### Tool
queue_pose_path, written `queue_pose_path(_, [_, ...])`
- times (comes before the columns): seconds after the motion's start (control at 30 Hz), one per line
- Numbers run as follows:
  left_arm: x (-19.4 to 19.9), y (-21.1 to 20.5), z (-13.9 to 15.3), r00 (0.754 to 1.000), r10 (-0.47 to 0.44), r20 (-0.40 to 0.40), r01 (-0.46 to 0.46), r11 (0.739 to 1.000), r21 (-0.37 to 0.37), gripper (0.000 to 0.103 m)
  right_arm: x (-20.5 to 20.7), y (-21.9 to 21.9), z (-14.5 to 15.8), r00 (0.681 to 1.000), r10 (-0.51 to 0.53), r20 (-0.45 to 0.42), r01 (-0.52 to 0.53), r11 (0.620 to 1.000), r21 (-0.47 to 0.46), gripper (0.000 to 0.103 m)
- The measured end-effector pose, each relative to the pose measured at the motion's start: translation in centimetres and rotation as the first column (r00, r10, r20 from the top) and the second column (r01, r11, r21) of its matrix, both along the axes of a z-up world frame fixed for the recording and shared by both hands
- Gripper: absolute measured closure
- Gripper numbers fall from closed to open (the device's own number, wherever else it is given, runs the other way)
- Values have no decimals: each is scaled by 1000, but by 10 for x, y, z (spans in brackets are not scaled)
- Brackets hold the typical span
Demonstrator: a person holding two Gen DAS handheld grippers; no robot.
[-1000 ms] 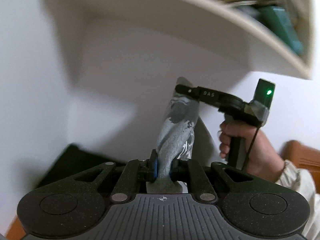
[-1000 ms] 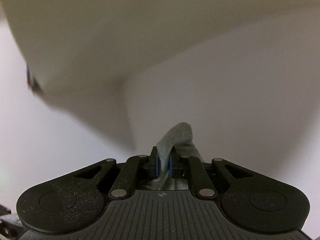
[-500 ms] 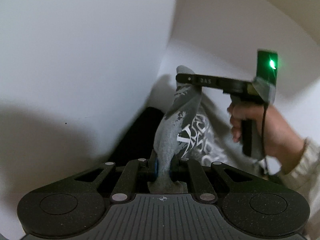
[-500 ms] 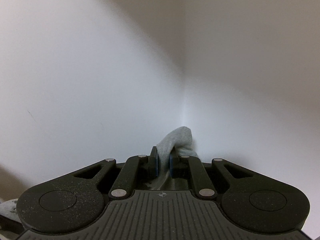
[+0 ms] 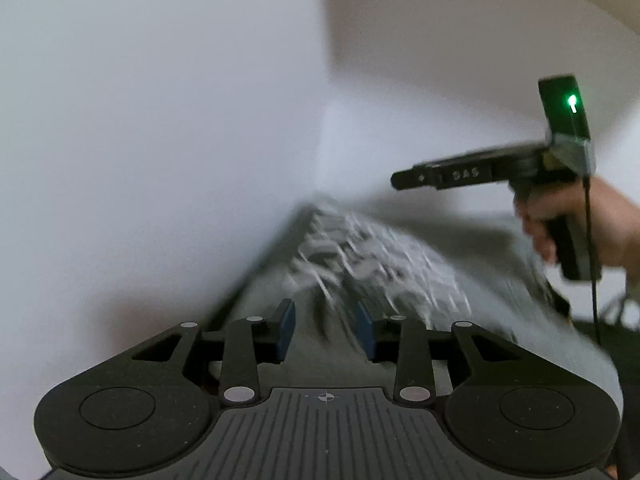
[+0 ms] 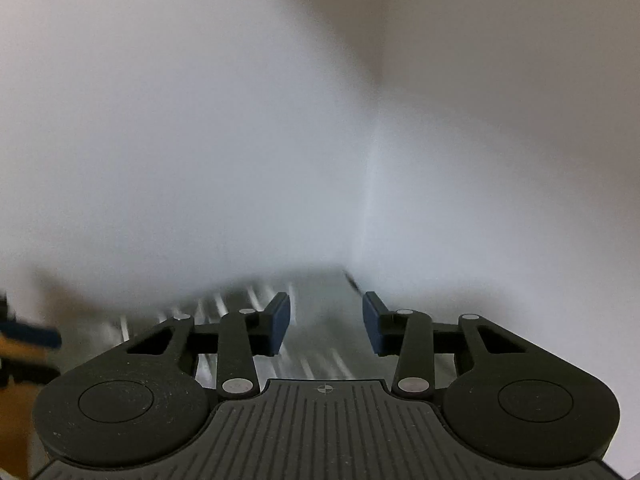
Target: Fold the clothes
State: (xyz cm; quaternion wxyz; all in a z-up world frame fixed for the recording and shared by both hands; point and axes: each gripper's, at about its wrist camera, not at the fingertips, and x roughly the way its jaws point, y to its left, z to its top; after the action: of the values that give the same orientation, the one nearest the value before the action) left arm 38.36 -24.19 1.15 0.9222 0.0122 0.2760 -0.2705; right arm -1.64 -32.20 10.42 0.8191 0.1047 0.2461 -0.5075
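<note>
left gripper: jaws spreading apart, blue pads clear of the cloth | right gripper: jaws likewise parting, gripping nothing | grey printed garment: lying blurred below and ahead of both grippers, near the white wall | person's hand: gripping the right gripper's handle, seen from the left wrist
</note>
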Motion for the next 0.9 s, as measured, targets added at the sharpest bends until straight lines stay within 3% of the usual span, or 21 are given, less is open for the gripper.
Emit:
queue_pose_path(0.07, [-10, 5, -11, 1000, -6, -21, 6, 1000, -1, 66, -16, 20, -6, 999, 10, -33, -9, 1000, 23, 61])
queue_pose_path(0.17, [-20, 26, -19, 997, 28, -74, -33, 997, -63, 64, -32, 45, -20, 997, 24, -71, -21, 999, 45, 61])
queue_pose_path(0.27, [-14, 44, -23, 986, 87, -141, -106, 986, -131, 61, -23, 37, -47, 994, 21, -111, -15, 998, 60, 60])
queue_pose_path(0.43, [-4, 55, -24, 972, 166, -164, -195, 965, -175, 51, -13, 57, -80, 999, 28, -47, -25, 997, 67, 50])
queue_pose_path(0.53, [4, 51, -25, 972, 166, -164, -195, 964, -179, 53, -13, 72, -74, 999, 27, -40, -25, 998, 57, 49])
queue_pose_path(0.57, [6, 50, -26, 974, 165, -157, -193, 964, -185, 55, -19, 81, -70, 999, 16, -43, -14, 999, 42, 48])
queue_pose_path(0.63, [9, 47, -28, 980, 151, -127, -173, 966, -191, 88, -24, 90, -69, 999, -4, -43, 5, 1000, 24, 45])
queue_pose_path(0.77, [6, 46, -8, 986, 164, -16, -164, 961, -223, 91, -22, 92, -77, 999, -25, -48, 25, 1000, -12, 45])
queue_pose_path(0.83, [11, 49, 8, 984, 176, -19, -175, 950, -259, 91, -22, 91, -79, 998, -38, -46, 37, 999, -31, 45])
queue_pose_path(0.9, [22, 41, 2, 982, 181, -59, -188, 969, -160, 90, -23, 92, -78, 998, -47, -38, 46, 998, -32, 46])
